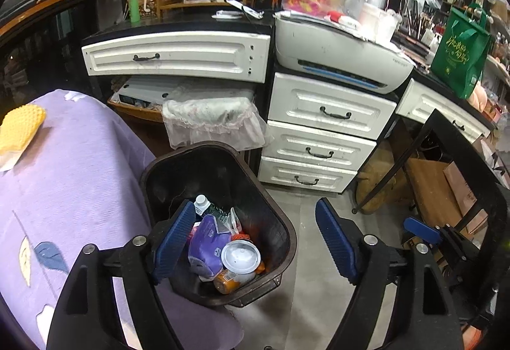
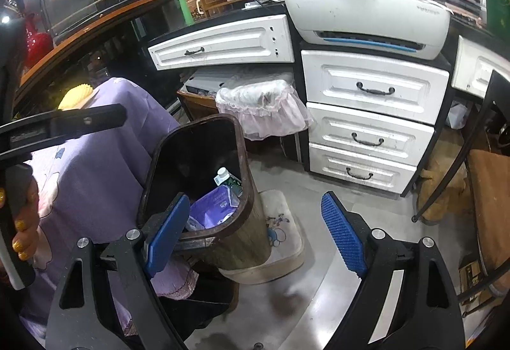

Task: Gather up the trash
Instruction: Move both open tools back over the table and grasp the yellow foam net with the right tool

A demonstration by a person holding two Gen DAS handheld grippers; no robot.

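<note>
A dark brown trash bin (image 1: 287,232) stands on the floor beside a purple-covered table (image 1: 79,178). Inside it lie a purple packet (image 1: 207,241), a white-lidded cup (image 1: 240,257), a small white-capped bottle (image 1: 201,203) and an orange jar (image 1: 227,280). My left gripper (image 1: 255,241) is open and empty, above the bin's mouth. My right gripper (image 2: 255,235) is open and empty, over the bin's (image 2: 245,190) near rim; the purple packet (image 2: 213,206) and the bottle (image 2: 223,175) show inside. The right gripper's blue pad (image 1: 420,230) shows at the left wrist view's right.
A yellow sponge (image 1: 19,127) lies on the purple table. White drawers (image 1: 318,133) and a printer (image 1: 341,57) stand behind the bin. A lace-covered basket (image 1: 210,120) sits under the desk. A black metal chair (image 1: 446,190) is at right. A cartoon floor mat (image 2: 283,229) lies by the bin.
</note>
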